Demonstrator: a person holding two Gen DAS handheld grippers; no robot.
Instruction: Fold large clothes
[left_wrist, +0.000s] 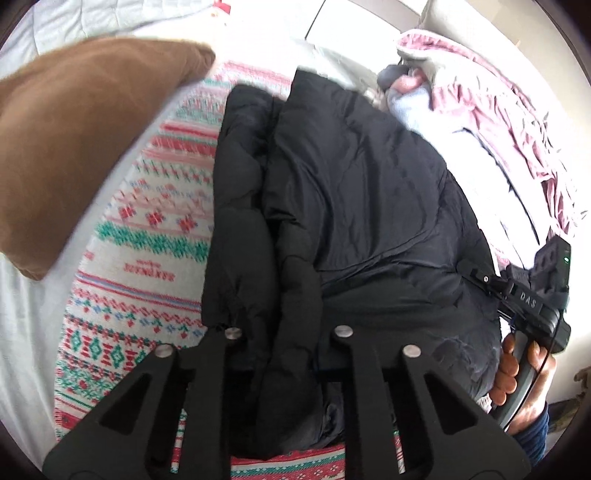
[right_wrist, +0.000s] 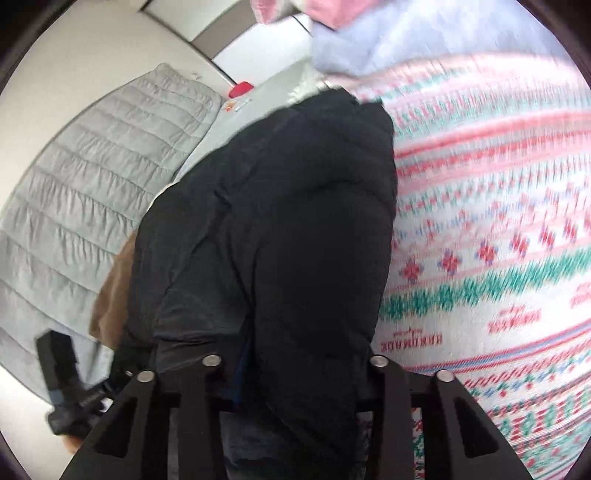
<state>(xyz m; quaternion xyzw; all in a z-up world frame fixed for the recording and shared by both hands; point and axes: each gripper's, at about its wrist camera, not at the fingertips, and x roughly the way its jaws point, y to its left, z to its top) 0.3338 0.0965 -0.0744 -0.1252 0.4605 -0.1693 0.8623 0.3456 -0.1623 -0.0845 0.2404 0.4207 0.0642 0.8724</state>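
1. The black puffer jacket (left_wrist: 332, 206) lies bunched on a patterned knit blanket (left_wrist: 147, 221) spread over a bed, with its near edge bunched up into both hand-held grippers.
2. The left hand-held gripper (left_wrist: 288, 354) has jacket fabric filling the gap between its fingers. It looks clamped on a padded fold, though the fingertips are buried in the cloth.
3. The right hand-held gripper (right_wrist: 295, 380) is likewise full of black fabric and appears closed on the jacket's edge. Its tips are hidden too.
4. Judging by the quilted, puffy look, the jacket should be light but bulky and springy. Its smooth shell is probably slippery, so folds may slide open.
5. A firm hold on a seam or hem, rather than on loose padding, would likely keep it from slipping out.
6. A brown cushion (left_wrist: 74, 140) sits beside the jacket on the bed. A heap of pink and pale blue laundry (left_wrist: 480, 118) lies on the other side.
7. A grey quilted cover (right_wrist: 92, 184) lies at the bed's far edge, and the walls are pale.
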